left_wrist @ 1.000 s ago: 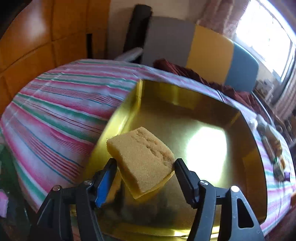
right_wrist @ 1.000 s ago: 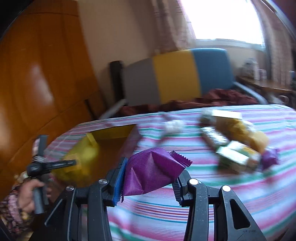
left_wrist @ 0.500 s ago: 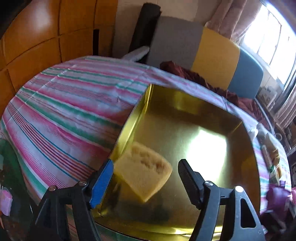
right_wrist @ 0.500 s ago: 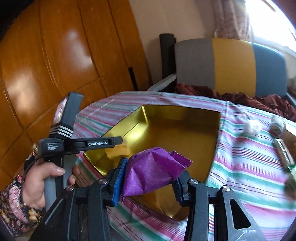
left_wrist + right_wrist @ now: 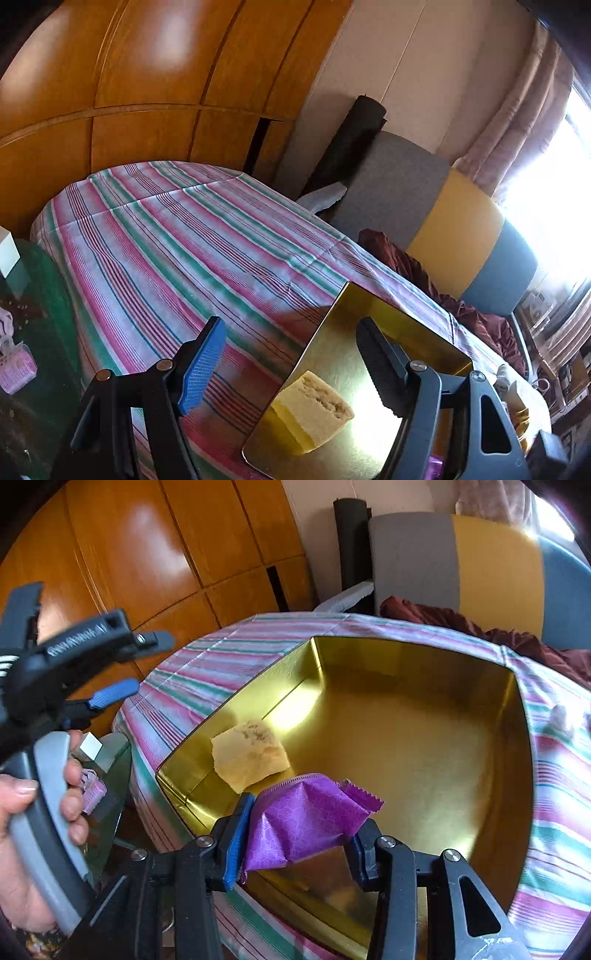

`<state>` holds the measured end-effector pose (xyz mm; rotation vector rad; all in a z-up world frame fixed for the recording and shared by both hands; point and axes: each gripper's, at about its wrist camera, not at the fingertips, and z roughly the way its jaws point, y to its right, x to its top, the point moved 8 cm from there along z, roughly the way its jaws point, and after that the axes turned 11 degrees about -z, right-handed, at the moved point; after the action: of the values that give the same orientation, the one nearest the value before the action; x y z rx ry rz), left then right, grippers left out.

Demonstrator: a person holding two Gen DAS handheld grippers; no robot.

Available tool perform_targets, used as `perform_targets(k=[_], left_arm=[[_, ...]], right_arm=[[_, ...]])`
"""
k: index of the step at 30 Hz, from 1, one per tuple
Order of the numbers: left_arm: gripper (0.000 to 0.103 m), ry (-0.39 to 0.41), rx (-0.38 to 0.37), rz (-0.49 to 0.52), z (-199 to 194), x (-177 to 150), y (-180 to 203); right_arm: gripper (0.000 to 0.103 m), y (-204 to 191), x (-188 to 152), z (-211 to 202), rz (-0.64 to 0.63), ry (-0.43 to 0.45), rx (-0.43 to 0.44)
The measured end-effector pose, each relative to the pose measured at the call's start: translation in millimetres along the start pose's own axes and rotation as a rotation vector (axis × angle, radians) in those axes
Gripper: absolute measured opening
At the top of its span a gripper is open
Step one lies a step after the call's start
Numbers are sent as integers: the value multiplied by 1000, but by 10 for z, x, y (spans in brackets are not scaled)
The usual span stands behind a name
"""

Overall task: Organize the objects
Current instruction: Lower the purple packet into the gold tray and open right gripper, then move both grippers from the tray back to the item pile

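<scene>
Now the sponge (image 5: 250, 754) lies in the gold tray (image 5: 515, 716), left gripper (image 5: 286, 363) wide open and empty; right gripper (image 5: 295, 840) pinches the purple packet (image 5: 306, 823), which could snag the near rim.

Tray (image 5: 517, 716) set on cloth-covered table (image 5: 177, 236). Sponge (image 5: 249, 755) laid inside tray, near its left wall, apart from other walls. Packet (image 5: 306, 821) held between right gripper (image 5: 295, 842) fingers, above tray's near edge, just before sponge. Left gripper (image 5: 284, 363) held with jaws apart, nothing between them, left of tray as seen from right wrist. Chair (image 5: 458, 561) placed behind table. Small items (image 5: 561, 716) seen on cloth right of tray, possibly wrapped sweets; too blurred to tell.
</scene>
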<state>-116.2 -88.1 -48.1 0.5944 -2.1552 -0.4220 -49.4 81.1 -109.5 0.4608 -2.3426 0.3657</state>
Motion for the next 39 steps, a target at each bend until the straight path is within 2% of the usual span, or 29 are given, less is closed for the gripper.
perform_targets(k=[6,10,12,16,18,23,30,34,39], left_arm=[[74,-18,-1,13,15,-84,22],[74,-28,-3,20,37,-130,43],[74,-32,-5,22,39,-153,55],[74,-58,-19,29,67,-236,107],[74,-78,-27,40,87,-305,158],[74,-105,-53,107,80,-492,337],[74,-144,-94,190,35,-732,571],[74,-194,-149,208,10,-889,721],[74,-269,-295,255,-140,-1147,1039]], right_arm=[[52,-57,-14,168,45,-27,48],[66,-65,-21,103,63,1,51],[66,-67,-20,14,53,27,45],[77,-30,-20,-238,11,79,-19],[79,7,-13,-347,0,100,-45],[89,179,-18,-629,0,138,-106],[92,591,-116,-969,58,169,-200],[93,872,-219,-1129,101,175,-251],[93,1247,-474,-1309,115,158,-335]])
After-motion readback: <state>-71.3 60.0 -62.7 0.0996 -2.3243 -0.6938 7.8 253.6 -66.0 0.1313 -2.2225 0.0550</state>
